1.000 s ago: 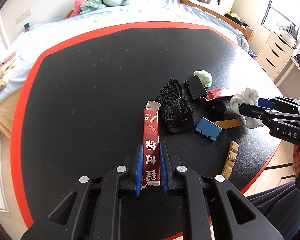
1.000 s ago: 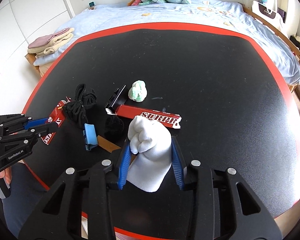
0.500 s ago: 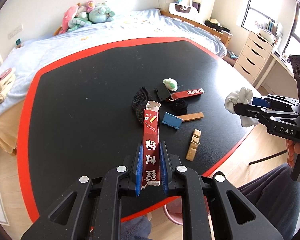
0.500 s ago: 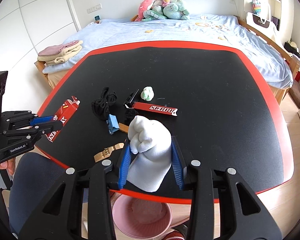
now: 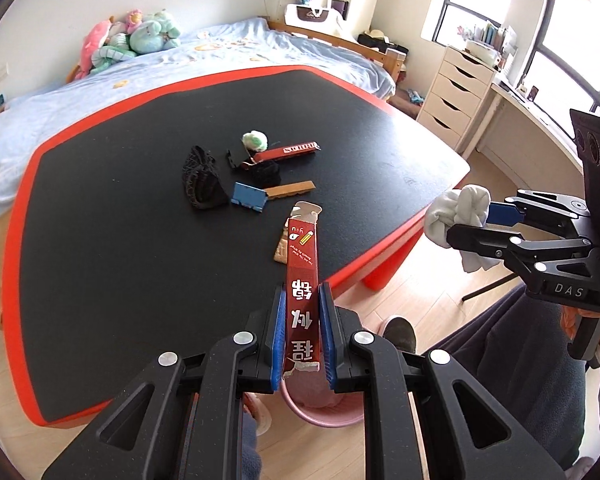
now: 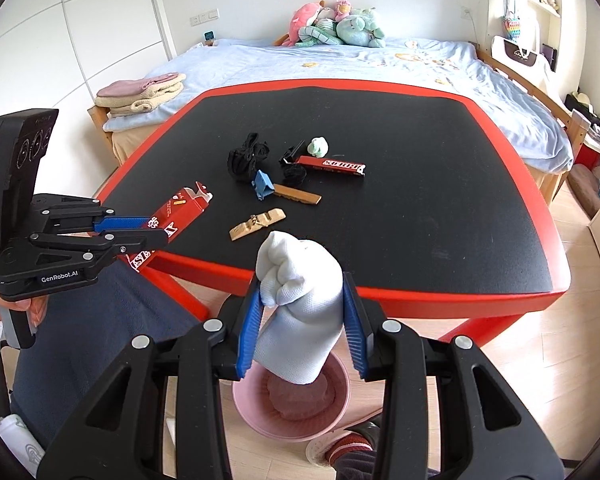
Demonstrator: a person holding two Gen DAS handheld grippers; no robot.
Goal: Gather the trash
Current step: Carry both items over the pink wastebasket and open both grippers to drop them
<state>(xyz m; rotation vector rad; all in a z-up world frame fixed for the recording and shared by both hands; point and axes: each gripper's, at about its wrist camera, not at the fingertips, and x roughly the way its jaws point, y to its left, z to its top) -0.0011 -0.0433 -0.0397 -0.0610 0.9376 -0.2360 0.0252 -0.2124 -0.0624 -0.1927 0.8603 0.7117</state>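
Red cardboard fills the left gripper [image 5: 302,340]: its blue pads are clamped on the lower end of a long red carton [image 5: 303,280] with a torn-open top, held out over the near edge of the black table [image 5: 120,240]. The right gripper [image 6: 302,320] is closed around a wad of white cloth [image 6: 300,300], held off the table's near edge. Straight below that wad, on the wooden floor just off the table's near side, stands a pink bin [image 6: 340,408] with something crumpled and pinkish inside; the carton's lower end hangs above the same bin.

On the table, toward its middle, lies a loose cluster: a black mesh bundle [image 6: 246,158], a blue clip [image 6: 263,186] touching a brown wooden strip [image 6: 298,196], a second red box [image 6: 334,166] lying flat, a small pale green ball [image 6: 318,146] just beyond that box, a small black case [image 6: 290,154] and a dark round lump [image 6: 294,174]. Nearer the table's front edge sits a pale wooden clothespin [image 6: 256,224], apart from the cluster.
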